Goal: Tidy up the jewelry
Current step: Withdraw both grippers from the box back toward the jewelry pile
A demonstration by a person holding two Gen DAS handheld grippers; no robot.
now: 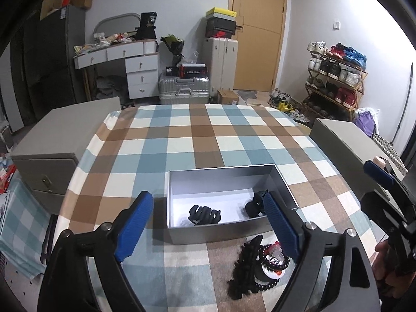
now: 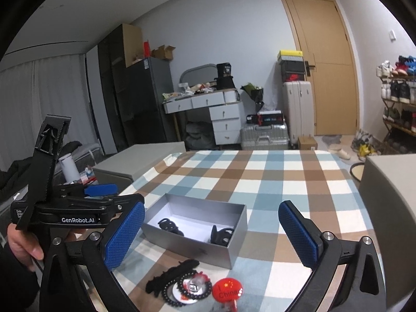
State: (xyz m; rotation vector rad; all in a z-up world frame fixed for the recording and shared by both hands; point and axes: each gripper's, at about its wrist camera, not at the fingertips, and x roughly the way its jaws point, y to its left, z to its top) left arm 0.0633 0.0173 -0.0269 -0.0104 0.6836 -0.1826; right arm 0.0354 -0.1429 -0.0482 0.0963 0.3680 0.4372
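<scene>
An open grey box (image 1: 221, 230) (image 2: 197, 249) sits on the checked tablecloth and holds two black hair claws (image 1: 205, 214) (image 1: 254, 205) (image 2: 170, 226) (image 2: 221, 234). In front of it lie a long black hair clip (image 1: 245, 267) (image 2: 171, 275), a black bead bracelet (image 1: 273, 267) (image 2: 187, 290) over white round badges, and a red China badge (image 2: 227, 288). My left gripper (image 1: 208, 228) is open and empty, hovering over the box's near side. My right gripper (image 2: 212, 236) is open and empty, above the box and the loose items.
Grey cabinets stand at the table's left (image 1: 52, 140) and right (image 1: 345, 140) (image 2: 387, 208). The checked tablecloth (image 1: 208, 135) stretches beyond the box. Suitcases, a dresser, a shoe rack and a door line the far room.
</scene>
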